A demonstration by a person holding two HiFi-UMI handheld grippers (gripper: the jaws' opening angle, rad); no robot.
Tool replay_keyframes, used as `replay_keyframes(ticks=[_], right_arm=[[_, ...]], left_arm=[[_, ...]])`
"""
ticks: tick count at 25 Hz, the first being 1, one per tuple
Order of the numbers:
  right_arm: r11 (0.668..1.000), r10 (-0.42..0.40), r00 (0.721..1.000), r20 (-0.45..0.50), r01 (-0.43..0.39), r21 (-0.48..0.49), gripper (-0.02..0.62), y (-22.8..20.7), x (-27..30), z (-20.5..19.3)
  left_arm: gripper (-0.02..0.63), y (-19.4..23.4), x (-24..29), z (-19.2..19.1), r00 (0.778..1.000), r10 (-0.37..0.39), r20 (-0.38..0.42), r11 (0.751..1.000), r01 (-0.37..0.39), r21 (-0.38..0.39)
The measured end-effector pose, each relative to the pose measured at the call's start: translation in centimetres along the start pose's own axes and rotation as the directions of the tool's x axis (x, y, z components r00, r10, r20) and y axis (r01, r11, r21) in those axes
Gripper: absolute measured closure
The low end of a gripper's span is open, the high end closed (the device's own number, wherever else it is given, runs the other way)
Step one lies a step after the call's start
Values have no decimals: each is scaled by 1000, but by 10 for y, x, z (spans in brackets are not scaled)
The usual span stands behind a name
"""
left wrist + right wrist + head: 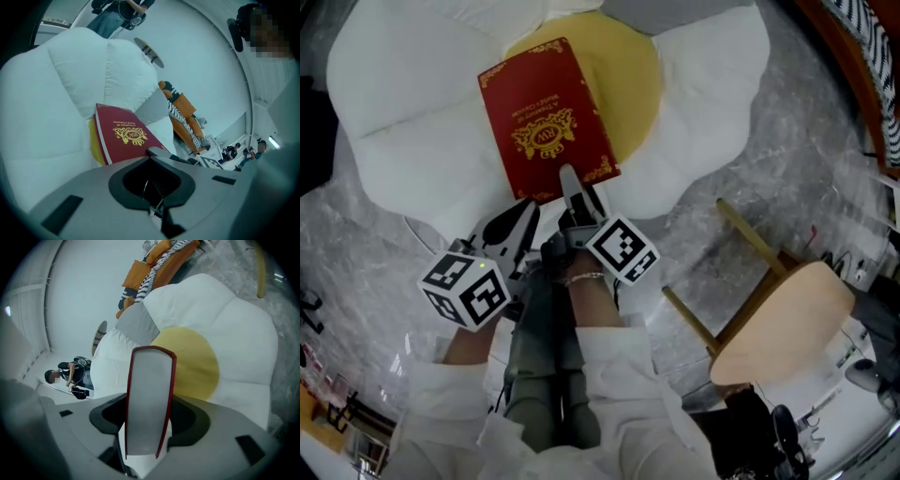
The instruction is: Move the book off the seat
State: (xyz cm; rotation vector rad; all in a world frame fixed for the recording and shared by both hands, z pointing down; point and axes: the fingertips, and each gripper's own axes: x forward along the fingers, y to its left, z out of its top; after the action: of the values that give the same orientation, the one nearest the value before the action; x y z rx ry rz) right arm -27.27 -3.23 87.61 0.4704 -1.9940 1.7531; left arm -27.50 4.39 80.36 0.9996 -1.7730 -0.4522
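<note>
A red hardback book (546,117) with gold print lies over the yellow centre (630,66) of a white, egg-shaped seat (412,122). My right gripper (578,190) is shut on the book's near edge. In the right gripper view the grey page edge of the book (147,399) stands upright between the jaws. My left gripper (518,223) hangs just left of it, off the book, its jaws together with nothing between them. The left gripper view shows the book's cover (126,133) ahead.
A small wooden side table (787,323) with a pale round top stands to the right on the shiny plastic-covered floor (750,187). An orange chair with a striped cloth (183,112) stands beyond the seat. People stand far off (65,376).
</note>
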Motion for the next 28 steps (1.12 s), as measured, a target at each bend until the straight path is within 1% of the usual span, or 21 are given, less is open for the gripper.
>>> replay_keyframes(ticks=[2,6,10,14,18,23,26,28], right_arm=[[1000,5,1000,4,-5,-3,337,14,-7,8],[998,9,1000,-13,-10,-57,342,44,-29,11],[999,15,1000,-8,-15,-48,344,75,-52,15],[1000,21,1000,23,-20,-21,344,107,-82,25],[997,63,997,52,-61,-37,344,153,-115,41],[992,91,993,74,-83,-96,344,208,-171,53],[992,120,989,82,-116,-53,344,234,-198,54],[990,135,988,77,-132,-44,344,252,-214,54]], left_arm=[[600,-13,-7,11,1000,-9,4,1000,9,17],[600,-42,-28,29,1000,-23,-3,996,23,89],[600,-69,-46,52,1000,-30,7,993,29,115],[600,-105,-64,73,998,-57,-9,979,58,195],[600,-140,-86,103,997,-74,15,970,68,232],[600,-187,-123,126,996,-82,34,962,70,264],[600,-216,-148,145,994,-94,61,954,72,290],[600,-232,-166,159,991,-102,83,950,73,303]])
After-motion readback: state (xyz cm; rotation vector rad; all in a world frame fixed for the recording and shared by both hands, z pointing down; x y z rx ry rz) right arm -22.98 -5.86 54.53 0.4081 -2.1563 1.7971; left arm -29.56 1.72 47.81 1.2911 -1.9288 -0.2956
